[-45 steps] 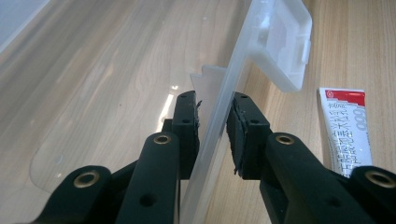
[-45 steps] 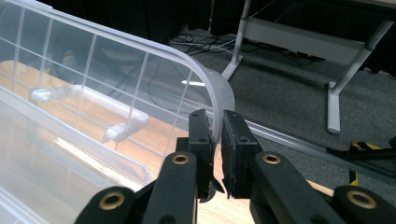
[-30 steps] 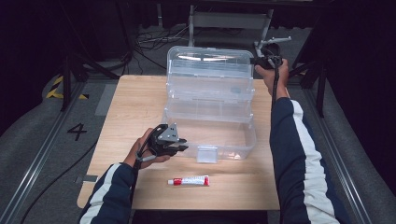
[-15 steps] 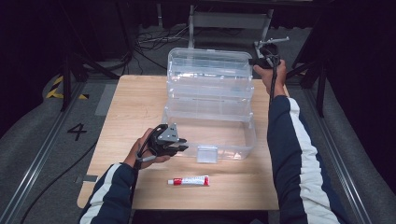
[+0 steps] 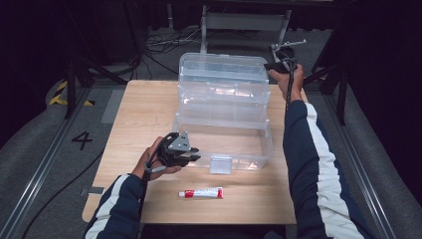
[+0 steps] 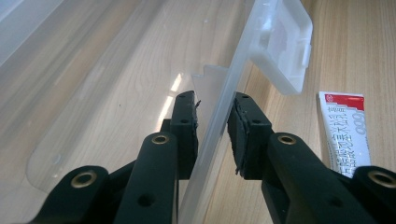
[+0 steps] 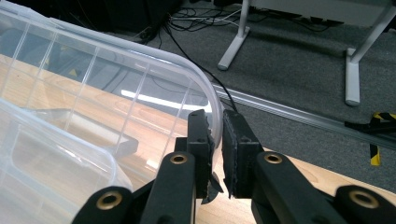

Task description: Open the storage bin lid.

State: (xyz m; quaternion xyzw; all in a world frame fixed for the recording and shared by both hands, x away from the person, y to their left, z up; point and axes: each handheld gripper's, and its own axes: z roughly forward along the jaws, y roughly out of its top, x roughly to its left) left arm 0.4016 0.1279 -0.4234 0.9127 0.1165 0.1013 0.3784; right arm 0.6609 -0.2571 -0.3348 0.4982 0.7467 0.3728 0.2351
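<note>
Nearest the table's front edge lies a small red-and-white tube, untouched. Just beyond, the left gripper pinches the front wall of the clear plastic box, jaws either side of the thin rim, beside the latch tab. The box sits mid-table on the wooden table, lid raised at the far side. The right gripper is closed on the lid's far corner rim. Judged light, empty, slick, and flexible; thin walls may bow, so rims and corners give the best hold.
</note>
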